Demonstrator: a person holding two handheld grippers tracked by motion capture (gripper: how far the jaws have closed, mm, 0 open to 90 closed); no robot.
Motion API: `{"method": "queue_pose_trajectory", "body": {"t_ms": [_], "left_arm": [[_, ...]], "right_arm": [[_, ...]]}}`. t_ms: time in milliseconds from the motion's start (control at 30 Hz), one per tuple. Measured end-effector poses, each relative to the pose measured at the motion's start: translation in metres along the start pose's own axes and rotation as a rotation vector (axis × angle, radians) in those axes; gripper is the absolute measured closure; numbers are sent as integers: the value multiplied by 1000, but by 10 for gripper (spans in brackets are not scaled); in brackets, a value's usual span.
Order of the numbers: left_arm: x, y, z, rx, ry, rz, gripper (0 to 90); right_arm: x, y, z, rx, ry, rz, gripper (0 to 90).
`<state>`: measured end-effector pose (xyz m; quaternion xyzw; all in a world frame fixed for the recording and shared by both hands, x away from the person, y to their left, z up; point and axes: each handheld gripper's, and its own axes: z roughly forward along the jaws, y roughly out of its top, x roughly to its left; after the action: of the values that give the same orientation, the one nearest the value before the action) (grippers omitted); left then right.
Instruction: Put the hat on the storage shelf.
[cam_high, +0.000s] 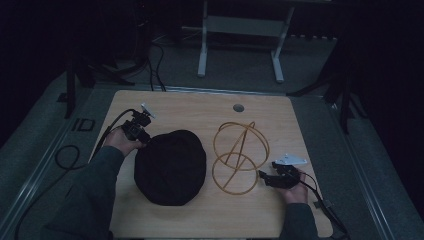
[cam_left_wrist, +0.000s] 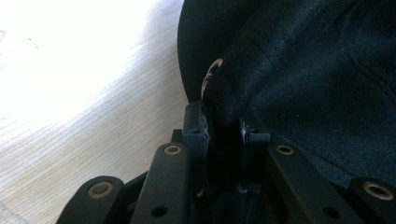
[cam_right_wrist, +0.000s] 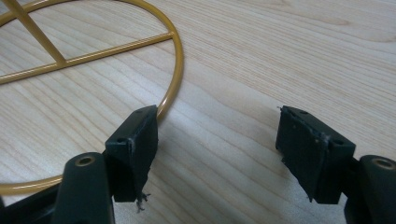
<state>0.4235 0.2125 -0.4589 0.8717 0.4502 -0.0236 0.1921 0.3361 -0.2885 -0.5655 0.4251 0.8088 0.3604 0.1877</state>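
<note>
Left gripper (cam_left_wrist: 223, 128) clamped on black hat (cam_high: 170, 166) edge; right gripper (cam_right_wrist: 217, 140) wide apart, holding nothing.

Left claw (cam_high: 141, 141) is clamped tight, right claw (cam_high: 263, 177) gapes wide, low.

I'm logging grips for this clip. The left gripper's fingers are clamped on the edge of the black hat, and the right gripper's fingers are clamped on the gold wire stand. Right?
Not the right one. In the right gripper view, the right gripper stands open beside the gold wire stand, gripping nothing. The left gripper is clamped on the black hat.
</note>
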Motion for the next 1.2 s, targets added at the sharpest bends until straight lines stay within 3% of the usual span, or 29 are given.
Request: {"method": "queue_pose_trajectory", "body": {"t_ms": [400, 633, 933, 1200], "left_arm": [[-8, 13, -23, -4, -46, 17, 769], [-3, 16, -38, -23, -66, -6, 769], [-4, 20, -56, -27, -90, -7, 768], [-6, 27, -70, -31, -65, -12, 768]], "right_arm": [[-1, 1, 1, 0, 1, 0, 296], [-1, 2, 2, 0, 3, 1, 296], [-1, 2, 2, 2, 1, 1, 296], [-1, 2, 2, 1, 3, 2, 296]]}}
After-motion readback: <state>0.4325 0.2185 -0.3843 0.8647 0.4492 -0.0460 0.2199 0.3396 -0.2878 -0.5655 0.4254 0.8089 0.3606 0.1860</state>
